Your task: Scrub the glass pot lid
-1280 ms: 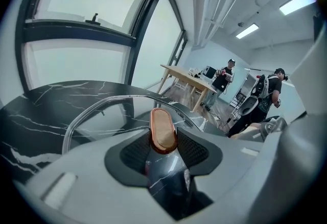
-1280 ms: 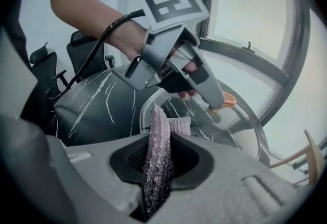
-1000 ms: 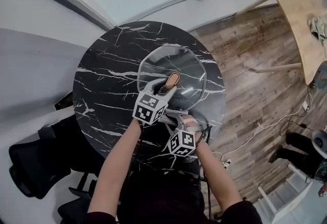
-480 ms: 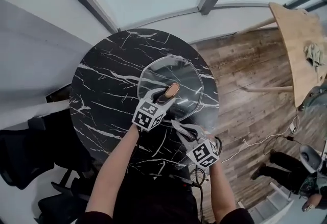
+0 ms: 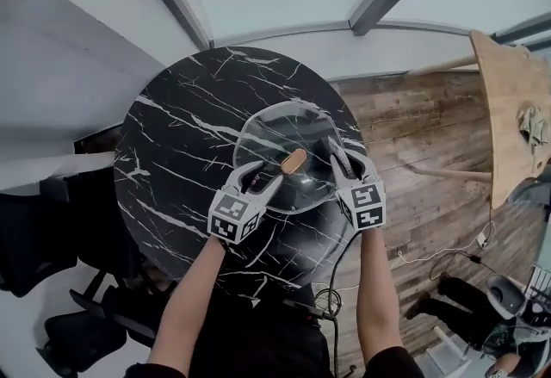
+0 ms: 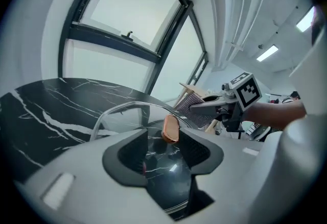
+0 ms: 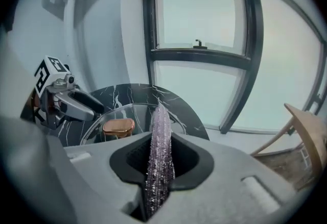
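Note:
The glass pot lid [image 5: 274,132] lies flat on the round black marble table [image 5: 172,152], its copper-coloured knob [image 5: 294,161] at the centre. My left gripper [image 5: 263,176] sits at the lid's near-left edge with its jaws opening. The knob [image 6: 170,128] stands just beyond its pads and is not pressed. My right gripper [image 5: 345,164] is over the lid's right rim, shut on a purple sparkly scrubber [image 7: 159,133] that sticks out towards the lid [image 7: 137,114]. The left gripper view shows that scrubber [image 6: 192,106] held close above the far rim.
The table's right edge drops to a wooden floor with loose cables [image 5: 430,251]. A light wooden table [image 5: 510,101] stands further right. Black chairs [image 5: 34,238] crowd the near-left side. A wall and tall windows [image 7: 202,44] lie behind the table.
My left gripper has let go of the knob and drawn back a little with its jaws apart. My right gripper has moved from the table's near edge up to the lid's right rim.

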Tool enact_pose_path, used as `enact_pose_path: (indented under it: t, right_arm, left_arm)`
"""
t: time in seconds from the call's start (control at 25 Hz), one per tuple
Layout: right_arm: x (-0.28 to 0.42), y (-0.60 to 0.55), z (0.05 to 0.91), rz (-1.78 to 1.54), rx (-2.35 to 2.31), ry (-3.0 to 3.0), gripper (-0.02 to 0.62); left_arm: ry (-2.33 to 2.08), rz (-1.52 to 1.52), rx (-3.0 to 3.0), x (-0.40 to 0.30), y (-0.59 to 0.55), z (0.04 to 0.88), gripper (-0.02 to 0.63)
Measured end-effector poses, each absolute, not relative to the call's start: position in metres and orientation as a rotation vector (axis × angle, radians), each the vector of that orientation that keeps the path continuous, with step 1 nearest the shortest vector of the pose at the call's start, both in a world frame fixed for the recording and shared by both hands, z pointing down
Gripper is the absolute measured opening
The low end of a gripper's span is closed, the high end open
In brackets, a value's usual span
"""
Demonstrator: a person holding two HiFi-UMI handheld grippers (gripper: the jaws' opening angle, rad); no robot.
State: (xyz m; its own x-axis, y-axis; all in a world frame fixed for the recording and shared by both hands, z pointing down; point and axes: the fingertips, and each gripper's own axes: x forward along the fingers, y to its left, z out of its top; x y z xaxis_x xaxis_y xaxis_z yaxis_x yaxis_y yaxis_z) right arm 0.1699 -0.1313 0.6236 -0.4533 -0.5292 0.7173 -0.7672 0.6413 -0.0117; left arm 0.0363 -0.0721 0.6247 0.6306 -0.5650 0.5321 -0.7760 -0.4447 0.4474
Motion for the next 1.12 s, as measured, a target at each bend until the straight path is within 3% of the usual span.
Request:
enact_pose_path:
  t: [0.12,0.2,0.72,1.0,1.12]
  right_arm:
    - [0.149,-0.139,0.613,0.392,0.943,-2.199,0.072]
    - [0.129,-0.134,0.613,0.341,0.89,-2.208,0.072]
    - [0.064,-0.075,0.619,-0.198,0.734,-2.039,0.074]
    - [0.031,-0.03,0.626,-0.12,0.659,-2.099,0.074]
    - [0.019,0.007,0.649,0.085,0.564,-2.155,0.074]
  left_arm:
    - [-1.153,0.391,2.15,0.021,-0.073,0.618,0.109]
    - [-1.237,0.389,2.115,0.008,-0.074,0.618,0.002]
    - [-1.29,0.34,2.055,-0.02,-0.057,0.62,0.002]
    - [-1.318,0.321,2.073,-0.039,-0.047,0.61,0.002]
    - [-1.338,0.315,2.079,-0.047,-0.041,0.604,0.002]
